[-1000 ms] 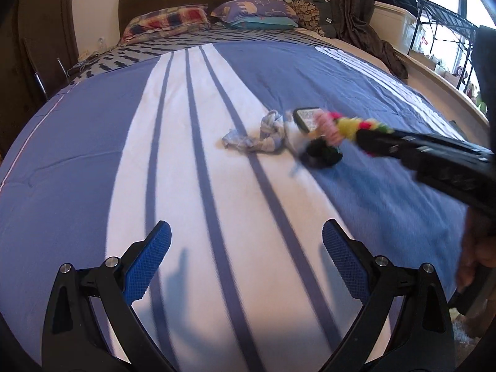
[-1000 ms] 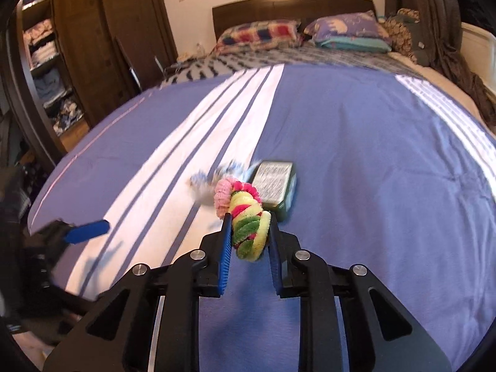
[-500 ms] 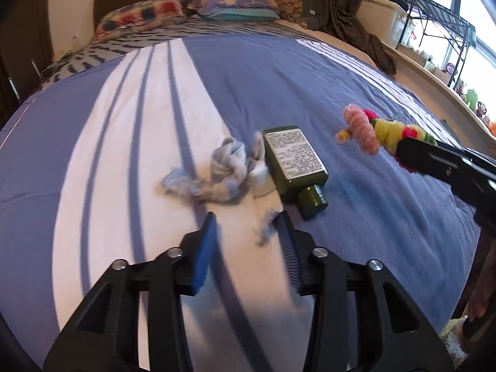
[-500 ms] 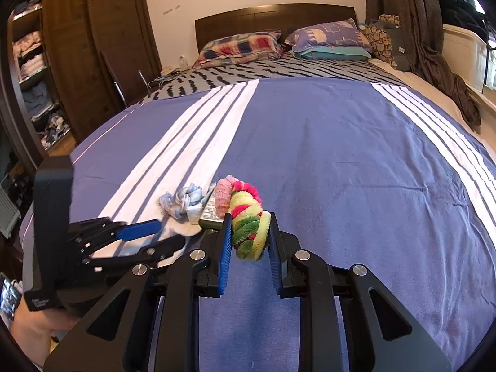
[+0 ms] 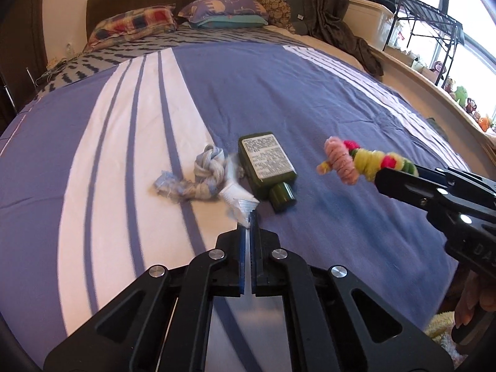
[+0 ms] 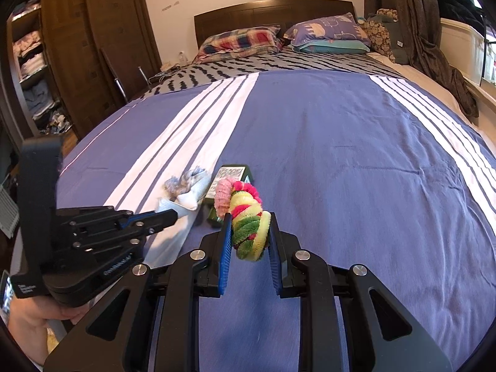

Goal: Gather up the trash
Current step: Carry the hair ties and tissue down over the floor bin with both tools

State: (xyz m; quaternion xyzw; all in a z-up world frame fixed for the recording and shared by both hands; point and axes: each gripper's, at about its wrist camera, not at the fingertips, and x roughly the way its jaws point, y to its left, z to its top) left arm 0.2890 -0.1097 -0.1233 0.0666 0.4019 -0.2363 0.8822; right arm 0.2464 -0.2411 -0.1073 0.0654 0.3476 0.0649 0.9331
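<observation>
My left gripper (image 5: 247, 229) is shut on the end of a flat white wrapper (image 5: 237, 200) on the bed; it also shows in the right wrist view (image 6: 173, 214). A knotted blue-white cloth rope (image 5: 198, 176) and a dark green bottle (image 5: 268, 167) with a white label lie just beyond the wrapper. My right gripper (image 6: 249, 232) is shut on a fuzzy pink, yellow and green braided toy (image 6: 245, 214), held above the blanket; in the left wrist view the toy (image 5: 359, 162) hangs right of the bottle.
The bed has a blue blanket (image 6: 341, 155) with white stripes, pillows (image 5: 223, 9) and a dark headboard at the far end. A wooden wardrobe (image 6: 77, 62) stands left. A window ledge with a metal rack (image 5: 427, 31) runs along the right.
My left gripper moved forward to the pile and closed from wide open onto the white wrapper. My right gripper pulled back and up with the toy.
</observation>
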